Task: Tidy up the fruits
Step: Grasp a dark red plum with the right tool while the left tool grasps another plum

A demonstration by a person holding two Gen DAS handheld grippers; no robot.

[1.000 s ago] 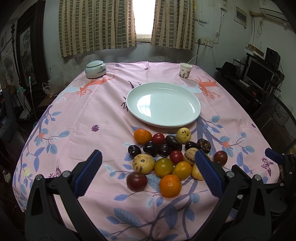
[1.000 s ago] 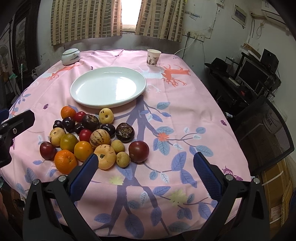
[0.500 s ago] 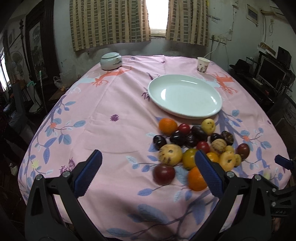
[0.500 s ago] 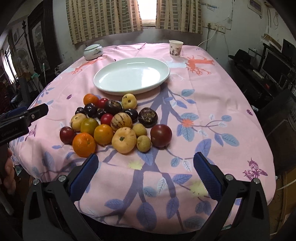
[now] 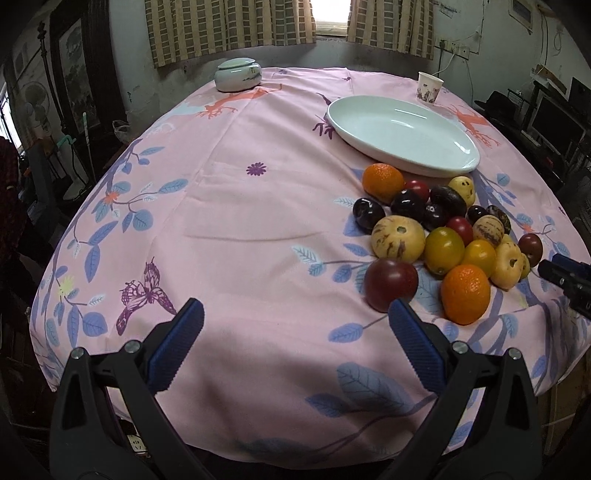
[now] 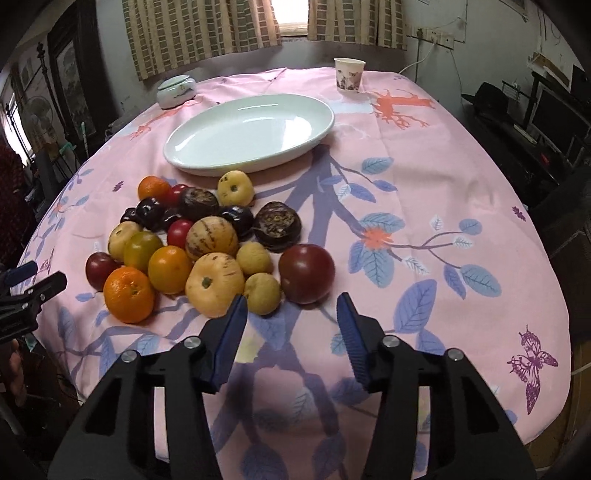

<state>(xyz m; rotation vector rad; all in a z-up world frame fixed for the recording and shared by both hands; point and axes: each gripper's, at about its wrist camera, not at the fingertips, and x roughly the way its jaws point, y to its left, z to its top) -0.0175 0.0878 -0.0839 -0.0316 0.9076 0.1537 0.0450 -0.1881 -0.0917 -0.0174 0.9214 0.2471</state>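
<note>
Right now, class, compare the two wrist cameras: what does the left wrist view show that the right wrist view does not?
Only the left wrist view shows the left gripper head-on, jaws wide, over bare tablecloth.

Only the right wrist view shows the right gripper head-on, jaws closing with nothing between them, just short of a dark red tomato.

Both show the empty white plate, the fruit pile, the paper cup and the lidded bowl.

Lighting: daylight from the window [image 5: 330, 16] between the curtains [image 6: 201, 35], blown out to white; room dim, corners nearly black. Glare: soft sheen on the plate [image 6: 251, 134]. Shadows: broad and soft on the cloth [image 5: 240, 229] at the table's near edge, under the gripper arms; small ones beside the fruit [image 6: 207, 243]. Distortion: strong fisheye, table edges bowed, dark vignette. Focus: sharp centrally, softer toward the frame edges.
</note>
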